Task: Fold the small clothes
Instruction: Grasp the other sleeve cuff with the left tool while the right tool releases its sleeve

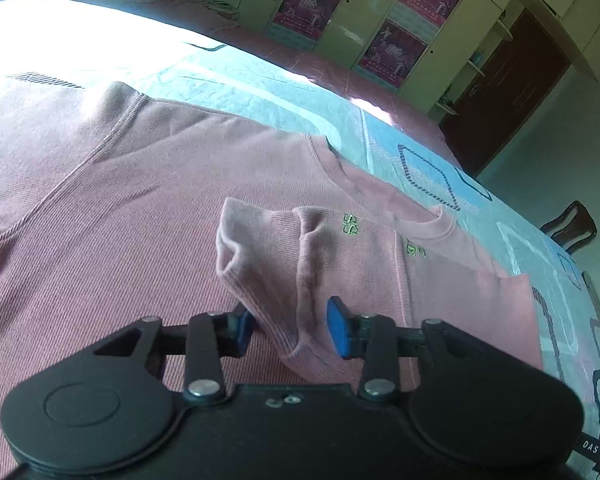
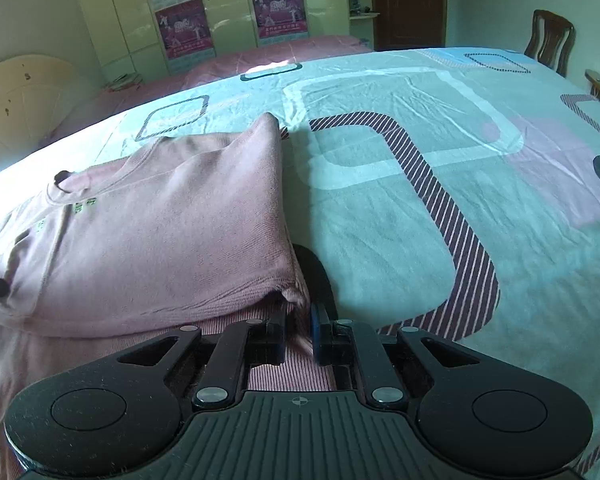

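A pink sweatshirt (image 1: 120,208) with small green lettering lies on the bed, partly folded. In the left wrist view its sleeve (image 1: 284,264), cuff end outward, lies folded across the body. My left gripper (image 1: 292,330) stands open around the near end of that sleeve, its blue pads (image 1: 338,330) apart on either side of the cloth. In the right wrist view the folded side of the sweatshirt (image 2: 160,240) forms a raised edge. My right gripper (image 2: 298,338) is shut on the sweatshirt's lower corner, with pink ribbed cloth pinched between its pads.
The bed carries a teal patterned sheet (image 2: 400,208), bare to the right of the sweatshirt. A wooden chair (image 2: 548,40) stands at the far right corner. Beyond are a second bed with a pink cover (image 2: 260,60), a wardrobe with posters (image 2: 180,28) and a dark door (image 2: 408,0).
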A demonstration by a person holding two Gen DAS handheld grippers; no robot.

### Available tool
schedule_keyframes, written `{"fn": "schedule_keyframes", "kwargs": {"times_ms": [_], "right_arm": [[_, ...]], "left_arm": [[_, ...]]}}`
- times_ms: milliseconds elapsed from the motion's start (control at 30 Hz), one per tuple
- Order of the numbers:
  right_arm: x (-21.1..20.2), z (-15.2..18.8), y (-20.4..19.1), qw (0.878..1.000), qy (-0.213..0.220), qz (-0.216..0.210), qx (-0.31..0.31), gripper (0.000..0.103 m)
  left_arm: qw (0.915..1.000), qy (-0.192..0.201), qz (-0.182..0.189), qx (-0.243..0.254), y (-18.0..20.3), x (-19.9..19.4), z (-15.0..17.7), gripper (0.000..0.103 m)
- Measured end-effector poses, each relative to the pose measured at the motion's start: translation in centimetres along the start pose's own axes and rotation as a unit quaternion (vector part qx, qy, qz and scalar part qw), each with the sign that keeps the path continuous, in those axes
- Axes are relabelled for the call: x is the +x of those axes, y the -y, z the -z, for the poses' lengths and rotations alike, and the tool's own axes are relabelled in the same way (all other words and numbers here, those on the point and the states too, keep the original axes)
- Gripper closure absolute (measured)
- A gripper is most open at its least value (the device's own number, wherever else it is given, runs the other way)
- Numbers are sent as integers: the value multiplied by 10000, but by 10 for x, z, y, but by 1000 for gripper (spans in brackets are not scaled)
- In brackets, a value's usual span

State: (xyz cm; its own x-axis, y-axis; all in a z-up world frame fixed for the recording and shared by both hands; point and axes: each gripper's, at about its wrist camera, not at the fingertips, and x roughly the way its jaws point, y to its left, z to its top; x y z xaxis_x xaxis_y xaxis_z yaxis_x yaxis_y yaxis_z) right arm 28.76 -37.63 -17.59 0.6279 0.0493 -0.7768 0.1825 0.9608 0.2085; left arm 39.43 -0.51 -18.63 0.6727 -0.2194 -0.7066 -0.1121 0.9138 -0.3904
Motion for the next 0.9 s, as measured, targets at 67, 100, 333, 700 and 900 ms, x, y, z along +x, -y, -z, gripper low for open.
{"fn": "schedule_keyframes", "kwargs": {"times_ms": [67,100,333,700,900], "right_arm": [[-10,-2,1,9999,83,-111,56,92],[-12,-5,0,9997,132,-160,92,92],[28,-49,0,9991,119,-273,289,74],[114,-113,-4,9977,110,-300,596,67],[127,-117,-3,9983,287,90,506,96]], "left_arm": [[9999,36,17,-106,-5,2,-2,57],[9999,35,38,-152,-6,4,-3,58],[9988,429,-135,201,-4,8,-10,94],[9922,661,-538,905,-3,6,-3,93],[9868,618,-848,1236,5,10,3,77]]}}
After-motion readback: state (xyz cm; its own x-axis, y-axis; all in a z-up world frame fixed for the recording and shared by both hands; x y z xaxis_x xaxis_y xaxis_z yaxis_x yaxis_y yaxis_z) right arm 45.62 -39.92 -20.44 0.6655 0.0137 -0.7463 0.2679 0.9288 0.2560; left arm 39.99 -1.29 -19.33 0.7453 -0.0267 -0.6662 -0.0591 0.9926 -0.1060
